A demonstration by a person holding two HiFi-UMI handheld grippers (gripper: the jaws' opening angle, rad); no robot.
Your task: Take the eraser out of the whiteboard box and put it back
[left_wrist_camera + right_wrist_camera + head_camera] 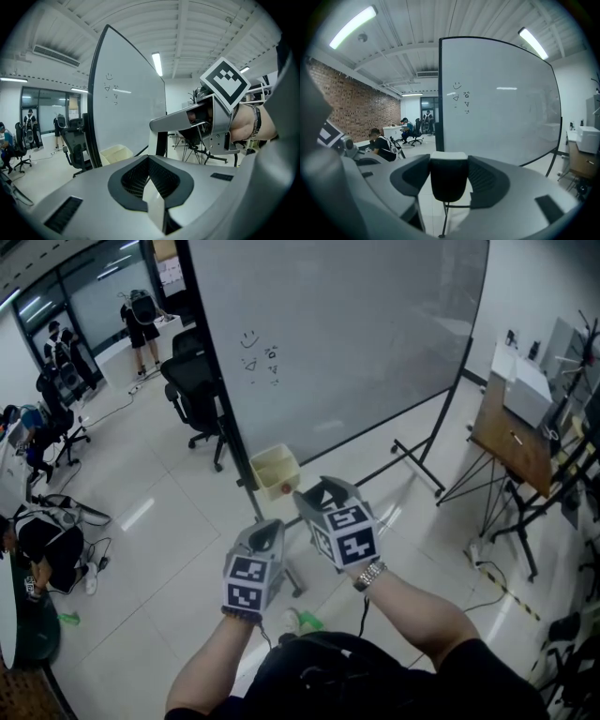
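Observation:
A black eraser (449,180) with a white back sits upright between the jaws of my right gripper (449,161), which is shut on it. In the head view the right gripper (325,495) hovers just below and right of the cream whiteboard box (275,470), which hangs at the lower left corner of the whiteboard (347,334). My left gripper (268,533) is lower and to the left, shut with nothing in it; its pads meet in the left gripper view (150,164). The box (115,153) shows there too, ahead at the left by the board's black frame.
The whiteboard's black stand legs (412,460) spread over the tiled floor. A black office chair (195,390) stands left of the board. A wooden easel table (511,442) is at the right. People sit and stand at the far left (42,381).

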